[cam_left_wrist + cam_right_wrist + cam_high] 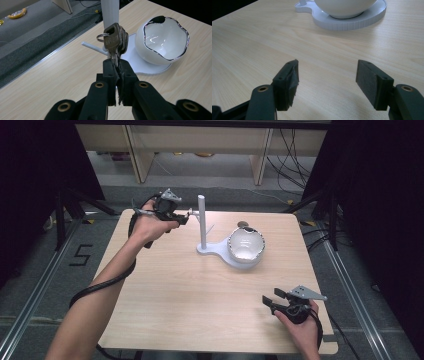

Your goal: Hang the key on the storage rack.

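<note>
Stamped lettering on the front key, too blurred to read; a "5" (81, 254) marked on the floor. One bunch of keys (114, 40) on one ring, pinched by the blades in the left gripper (117, 68), held just before the post (110, 12). One white bowl (162, 41), empty, on the stand's base (150, 70). Right gripper (327, 75) spread wide over bare table (249, 50), gripping nothing.

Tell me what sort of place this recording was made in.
Probably a lab or recording workspace, not a home: a small wooden table stands alone on grey carpet, with dark tripod legs beside it, loose cables on the floor behind, and a floor marking "5".
</note>
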A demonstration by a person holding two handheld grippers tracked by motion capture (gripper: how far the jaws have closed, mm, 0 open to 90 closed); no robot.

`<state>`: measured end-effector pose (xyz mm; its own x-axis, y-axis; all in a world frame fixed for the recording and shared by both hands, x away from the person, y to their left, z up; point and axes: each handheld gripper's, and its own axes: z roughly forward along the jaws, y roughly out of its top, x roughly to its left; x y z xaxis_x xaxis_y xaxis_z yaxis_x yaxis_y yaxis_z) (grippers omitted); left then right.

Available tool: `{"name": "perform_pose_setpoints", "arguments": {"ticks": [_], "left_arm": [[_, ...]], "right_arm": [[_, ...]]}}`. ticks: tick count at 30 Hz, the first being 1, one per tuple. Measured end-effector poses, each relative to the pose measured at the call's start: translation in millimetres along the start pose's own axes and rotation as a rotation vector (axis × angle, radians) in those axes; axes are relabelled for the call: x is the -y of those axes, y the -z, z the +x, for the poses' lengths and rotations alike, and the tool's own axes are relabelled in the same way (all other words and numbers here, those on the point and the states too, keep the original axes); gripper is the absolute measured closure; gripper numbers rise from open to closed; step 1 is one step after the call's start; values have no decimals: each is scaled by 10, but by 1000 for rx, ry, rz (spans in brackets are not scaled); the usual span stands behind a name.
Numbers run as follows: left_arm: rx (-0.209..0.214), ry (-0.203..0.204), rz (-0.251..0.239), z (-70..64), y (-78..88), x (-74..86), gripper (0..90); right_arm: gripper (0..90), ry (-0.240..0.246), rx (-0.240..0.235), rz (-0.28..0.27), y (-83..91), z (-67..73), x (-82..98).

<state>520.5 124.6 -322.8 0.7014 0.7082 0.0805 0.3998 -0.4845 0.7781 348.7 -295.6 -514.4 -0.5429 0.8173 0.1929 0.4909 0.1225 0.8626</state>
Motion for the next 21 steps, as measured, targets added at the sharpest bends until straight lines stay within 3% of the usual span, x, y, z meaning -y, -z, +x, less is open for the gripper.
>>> {"name": "perform_pose_setpoints", "arguments": {"ticks": [1,16,18,20,21], "left_arm": [[0,0,0,0,0,0,852],[0,9,20,26,36,94,852],[-6,12,21,38,40,101,852],[-8,15,23,48,42,102,852],[-9,15,23,50,42,102,852]], "right_arm": [[357,-48,-13,3,-5,32,7],[357,-34,15,17,-11,25,7],[357,-40,1,13,-6,30,5],[357,-32,11,19,-11,21,6],[357,-6,8,18,-12,-5,1]]}}
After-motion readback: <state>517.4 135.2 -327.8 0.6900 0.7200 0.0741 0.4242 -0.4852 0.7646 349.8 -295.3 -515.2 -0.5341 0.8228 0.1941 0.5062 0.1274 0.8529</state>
